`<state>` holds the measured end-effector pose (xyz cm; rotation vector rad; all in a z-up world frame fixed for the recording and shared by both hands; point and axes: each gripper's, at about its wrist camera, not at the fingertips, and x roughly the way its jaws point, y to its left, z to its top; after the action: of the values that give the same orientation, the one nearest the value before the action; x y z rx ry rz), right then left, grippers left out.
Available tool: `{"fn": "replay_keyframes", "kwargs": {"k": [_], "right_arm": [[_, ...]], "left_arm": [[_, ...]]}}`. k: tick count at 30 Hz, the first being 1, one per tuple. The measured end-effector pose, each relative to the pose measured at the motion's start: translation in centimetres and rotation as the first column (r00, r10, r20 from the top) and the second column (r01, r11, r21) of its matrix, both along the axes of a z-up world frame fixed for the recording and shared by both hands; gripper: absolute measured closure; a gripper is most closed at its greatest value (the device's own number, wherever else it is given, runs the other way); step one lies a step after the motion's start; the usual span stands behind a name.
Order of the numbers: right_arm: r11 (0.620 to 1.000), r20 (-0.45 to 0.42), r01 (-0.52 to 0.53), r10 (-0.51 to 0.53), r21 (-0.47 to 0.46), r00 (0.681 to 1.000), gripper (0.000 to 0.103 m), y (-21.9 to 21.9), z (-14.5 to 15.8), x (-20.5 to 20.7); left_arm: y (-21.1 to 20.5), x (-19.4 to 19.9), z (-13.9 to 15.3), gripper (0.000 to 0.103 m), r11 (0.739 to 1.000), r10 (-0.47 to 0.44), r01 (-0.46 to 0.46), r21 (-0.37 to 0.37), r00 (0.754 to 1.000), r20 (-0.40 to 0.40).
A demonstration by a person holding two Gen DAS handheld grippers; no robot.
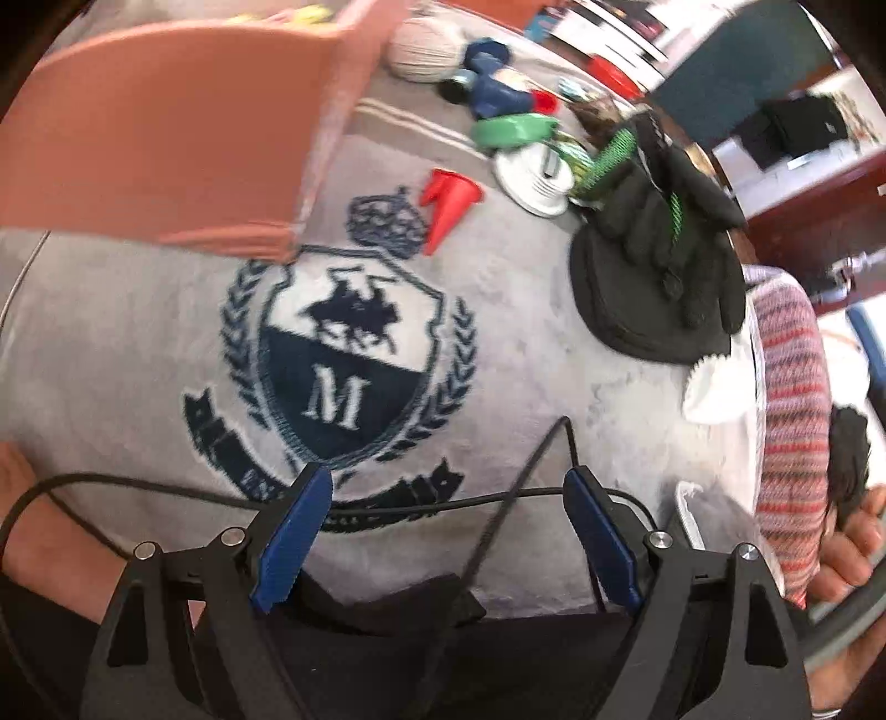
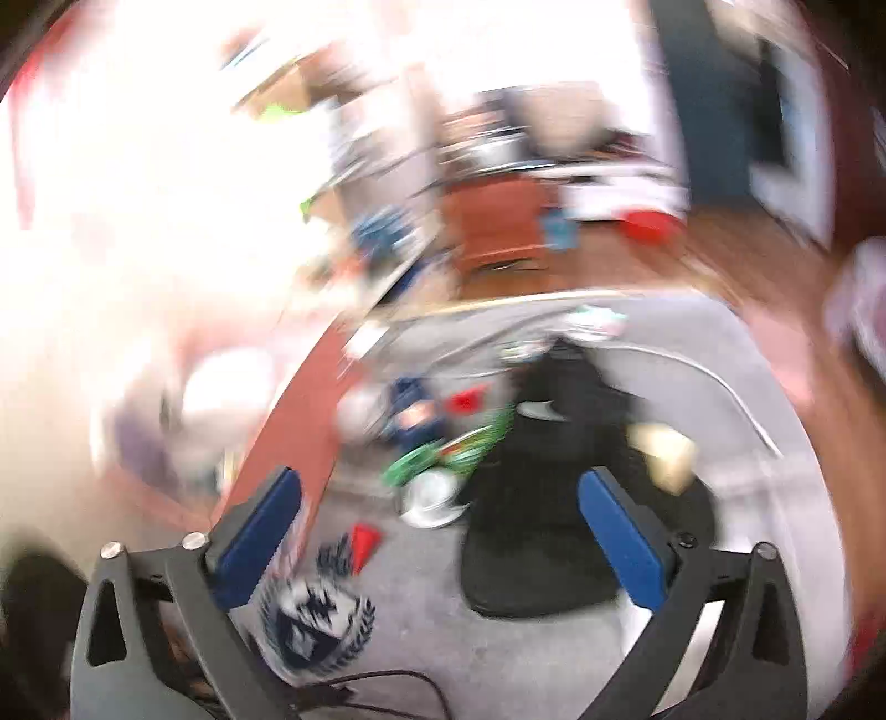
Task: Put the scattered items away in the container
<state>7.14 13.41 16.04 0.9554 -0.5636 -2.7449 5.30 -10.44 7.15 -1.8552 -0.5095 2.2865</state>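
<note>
1. Several loose things lie on a grey plush blanket with a navy crest (image 1: 338,354) that covers the counter; the container, a terracotta-orange fabric box (image 1: 166,127), stands just up and left of the crest and looks soft-walled, so it may sag if pushed.
2. Right of the crest, black knit gloves with green trim (image 1: 664,221) lie heaped on a flat black pad (image 1: 614,310). They look limp and light; pinching a bunched cuff should lift them best, though a finger could drag.
3. Beyond the crest, past the box's corner, sits a cream ball of yarn (image 1: 421,47), soft and apt to roll or unwind.
4. Up and right of the crest, a white ribbed disc (image 1: 534,177) looks hard and smooth, best taken by its rim; green (image 1: 515,130) and blue plastic pieces (image 1: 493,83) crowd behind it.
5. Just above the crest lies a small red plastic cone (image 1: 448,202), rigid and light, with nothing blocking it.
6. Left tool (image 1: 448,531) hangs wide open and empty below the crest, black cable (image 1: 520,476) crossing its gap. Right tool (image 2: 437,531) is open too, holding nothing, its view badly blurred.
</note>
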Motion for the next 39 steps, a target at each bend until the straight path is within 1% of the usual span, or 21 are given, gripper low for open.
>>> {"fn": "replay_keyframes", "kwargs": {"k": [1, 2, 4, 5, 6, 7, 11, 12, 13, 14, 15, 17, 18, 22, 25, 29, 32, 34, 35, 37, 39], "right_arm": [[0.990, 0.068, 0.093, -0.086, -0.109, 0.994, 0.002, 3.3, -1.4, 0.6], [0.945, 0.186, 0.219, -0.176, -0.244, 0.967, 0.003, 6.9, -3.8, 1.2], [0.750, 0.411, 0.436, -0.239, -0.498, 0.880, 0.019, 11.8, -9.4, 2.0], [0.645, 0.489, 0.512, -0.236, -0.568, 0.840, 0.023, 13.2, -11.8, 2.2], [0.582, 0.540, 0.566, -0.243, -0.583, 0.806, 0.030, 13.9, -13.4, 2.2], [0.564, 0.566, 0.597, -0.256, -0.571, 0.784, 0.030, 14.4, -14.3, 1.8], [0.676, 0.585, 0.574, -0.254, -0.463, 0.771, 0.030, 14.7, -15.5, -2.0], [0.685, 0.602, 0.567, -0.231, -0.458, 0.765, 0.048, 14.7, -16.5, -2.7], [0.672, 0.614, 0.574, -0.221, -0.468, 0.758, 0.070, 14.8, -17.2, -2.9], [0.643, 0.614, 0.585, -0.218, -0.494, 0.758, 0.074, 15.1, -17.6, -2.5], [0.596, 0.601, 0.590, -0.213, -0.545, 0.771, 0.086, 15.5, -17.7, -1.8], [0.516, 0.548, 0.571, -0.217, -0.638, 0.808, 0.092, 16.2, -17.2, -0.3], [0.501, 0.503, 0.540, -0.221, -0.677, 0.836, 0.092, 16.5, -16.3, 0.3], [0.521, 0.219, 0.261, -0.143, -0.813, 0.965, 0.092, 16.1, -11.1, 0.1], [0.565, 0.106, 0.083, 0.007, -0.821, 0.994, 0.092, 12.8, -8.7, -2.2], [0.638, 0.061, -0.119, 0.252, -0.761, 0.966, 0.092, 3.2, -3.6, -5.8], [0.662, 0.012, -0.294, 0.416, -0.690, 0.909, 0.091, -7.1, 1.4, -8.3], [0.673, -0.008, -0.386, 0.492, -0.631, 0.871, 0.083, -13.8, 4.0, -9.6], [0.693, 0.011, -0.409, 0.515, -0.594, 0.857, 0.075, -16.7, 4.5, -10.0], [0.766, 0.122, -0.411, 0.530, -0.494, 0.839, 0.016, -21.1, 4.1, -11.0], [0.820, 0.205, -0.378, 0.497, -0.430, 0.843, 0.019, -21.7, 2.7, -10.7]], "left_arm": [[0.3, 0.0, 0.0, 0.017, 1.000, -0.010, 0.010, -0.003, 1.000, -0.005], [0.7, 0.0, 0.1, 0.017, 1.000, -0.018, 0.018, -0.008, 1.000, -0.012], [1.3, 0.0, 0.2, 0.017, 0.999, -0.038, 0.038, -0.012, 0.999, -0.024], [1.6, 0.0, 0.2, 0.017, 0.999, -0.047, 0.046, -0.010, 0.999, -0.026], [1.9, 0.0, 0.3, 0.017, 0.998, -0.057, 0.057, -0.005, 0.998, -0.029], [2.3, 0.0, 0.4, 0.017, 0.998, -0.068, 0.068, -0.001, 0.997, -0.033], [3.5, -0.6, 1.1, 0.017, 0.996, -0.075, 0.077, 0.041, 0.996, -0.042], [4.1, -1.1, 1.4, 0.017, 0.996, -0.077, 0.079, 0.051, 0.996, -0.047], [4.7, -1.6, 1.9, 0.017, 0.995, -0.082, 0.085, 0.059, 0.995, -0.056], [5.3, -2.2, 2.3, 0.017, 0.994, -0.087, 0.092, 0.064, 0.994, -0.070], [5.9, -2.6, 2.7, 0.017, 0.993, -0.093, 0.099, 0.065, 0.992, -0.083], [7.2, -3.2, 3.3, 0.017, 0.990, -0.116, 0.124, 0.069, 0.988, -0.105], [7.9, -3.3, 3.3, 0.017, 0.987, -0.133, 0.142, 0.075, 0.985, -0.108], [8.8, -2.0, 1.4, 0.017, 0.983, -0.175, 0.177, 0.039, 0.983, -0.047], [8.1, -0.5, -2.2, 0.017, 0.986, -0.160, 0.155, 0.059, 0.984, 0.083], [6.8, -0.8, -3.9, 0.017, 0.987, -0.126, 0.109, 0.118, 0.981, 0.145], [6.6, -1.1, -4.2, 0.017, 0.985, -0.140, 0.124, 0.123, 0.980, 0.138], [6.7, -0.8, -4.1, 0.017, 0.982, -0.156, 0.140, 0.127, 0.980, 0.127], [6.7, -0.8, -4.1, 0.017, 0.980, -0.166, 0.150, 0.132, 0.978, 0.125], [6.6, -0.5, -4.2, 0.016, 0.977, -0.173, 0.155, 0.144, 0.977, 0.125], [6.4, -0.5, -4.3, 0.015, 0.976, -0.167, 0.145, 0.165, 0.977, 0.129]]}}
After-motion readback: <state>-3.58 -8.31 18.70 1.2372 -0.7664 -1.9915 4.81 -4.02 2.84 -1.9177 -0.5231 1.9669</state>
